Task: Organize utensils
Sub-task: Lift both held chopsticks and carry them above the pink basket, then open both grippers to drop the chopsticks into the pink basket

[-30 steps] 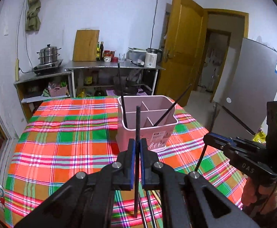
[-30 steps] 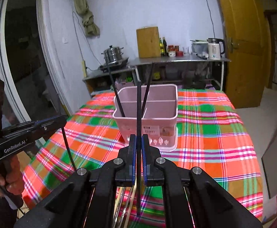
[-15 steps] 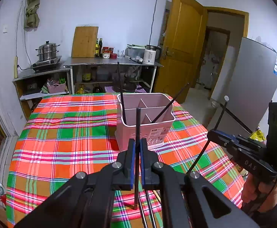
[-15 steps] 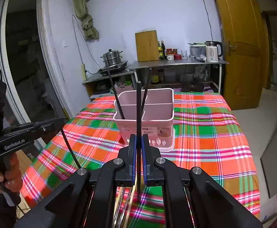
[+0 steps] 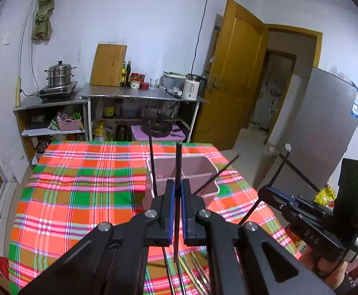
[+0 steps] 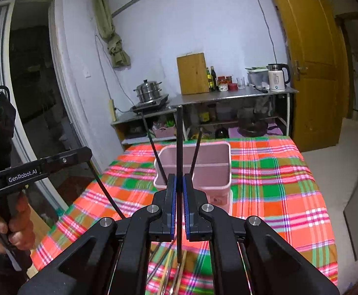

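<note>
- Both grippers have risen since a second ago; the pink holder (image 5: 208, 172) sits lower in each view.
- Left gripper (image 5: 176, 191) fingers are clamped on a thin black chopstick (image 5: 178, 162), upright.
- Right gripper (image 6: 179, 186) fingers pinch another black chopstick (image 6: 179, 142) likewise.
- The divided plastic holder stands beyond both on the plaid-clothed counter (image 5: 80, 196), two sticks leaning inside.
- Loose chopsticks (image 6: 169, 265) lie below the fingers.

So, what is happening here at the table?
A person is sorting chopsticks into a pink holder on the plaid tablecloth. The left gripper is shut on one black chopstick, held upright, and the right gripper is shut on another. Two black chopsticks already lean in the holder, and more utensils lie on the cloth near the grippers.
</note>
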Available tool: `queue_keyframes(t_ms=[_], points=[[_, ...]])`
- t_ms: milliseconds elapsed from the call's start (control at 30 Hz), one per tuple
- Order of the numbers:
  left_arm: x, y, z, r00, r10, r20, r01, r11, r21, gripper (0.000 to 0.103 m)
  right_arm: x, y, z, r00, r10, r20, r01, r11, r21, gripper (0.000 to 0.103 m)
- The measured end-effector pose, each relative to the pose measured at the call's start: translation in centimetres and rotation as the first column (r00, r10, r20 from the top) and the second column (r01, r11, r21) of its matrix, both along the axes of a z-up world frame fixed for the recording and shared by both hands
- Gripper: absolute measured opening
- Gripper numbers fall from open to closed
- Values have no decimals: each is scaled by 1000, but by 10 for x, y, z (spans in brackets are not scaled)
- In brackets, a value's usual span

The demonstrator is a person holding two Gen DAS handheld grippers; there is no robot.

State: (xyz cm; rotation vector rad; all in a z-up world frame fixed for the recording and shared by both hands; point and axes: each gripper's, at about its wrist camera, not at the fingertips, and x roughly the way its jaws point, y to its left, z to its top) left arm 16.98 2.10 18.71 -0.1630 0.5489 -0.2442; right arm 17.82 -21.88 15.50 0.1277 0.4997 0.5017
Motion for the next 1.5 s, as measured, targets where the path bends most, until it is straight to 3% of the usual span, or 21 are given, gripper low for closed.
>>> queue_keyframes(t_ms=[400, 633, 833, 1100, 1367, 1500], points=[[39, 10, 44, 997, 33, 74, -29, 998, -63, 5, 35, 6, 46, 996, -31, 85, 24, 997, 79, 5], [65, 18, 52, 993, 53, 103, -43, 995, -91, 5, 56, 16, 62, 991, -47, 128, 33, 993, 111, 5], [85, 21, 31, 996, 55, 76, -46, 993, -110, 5, 72, 27, 53, 988, -67, 140, 54, 994, 90, 5], [103, 14, -12, 999, 52, -3, -53, 994, -96, 5, 88, 41, 21, 994, -65, 90, 63, 998, 30, 5], [108, 14, -36, 998, 51, -42, -55, 995, -87, 5, 99, 47, -4, 998, -64, 24, 65, 997, -31, 5], [103, 13, -38, 999, 38, -34, -41, 995, -92, 13, 101, 47, -10, 998, -60, 1, 60, 997, -41, 5]])
